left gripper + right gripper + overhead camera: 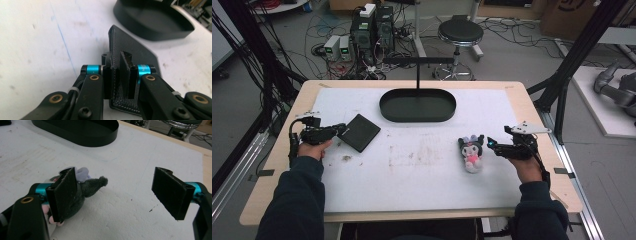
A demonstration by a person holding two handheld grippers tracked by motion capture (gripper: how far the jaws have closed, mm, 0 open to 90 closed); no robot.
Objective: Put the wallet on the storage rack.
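Observation:
A flat black leather wallet [358,132] with pale stitching lies on the white mat at the left. My left gripper [343,128] is shut on its near corner, and in the left gripper view the pads [108,77] pinch the wallet's [130,45] stitched edge between them. A small plush toy [472,152] with a black head, pink body and pale face lies on the mat at the right. My right gripper [489,144] stands open just right of it. In the right gripper view the plush toy [85,186] lies against the outside of the left jaw, and nothing is between the jaws [115,177].
A black oval tray [417,119] sits at the back middle of the mat, with a black T-shaped stand [418,62] behind it. Past the table's far edge are a stool [460,32], electronics boxes [372,27] and cables on the floor.

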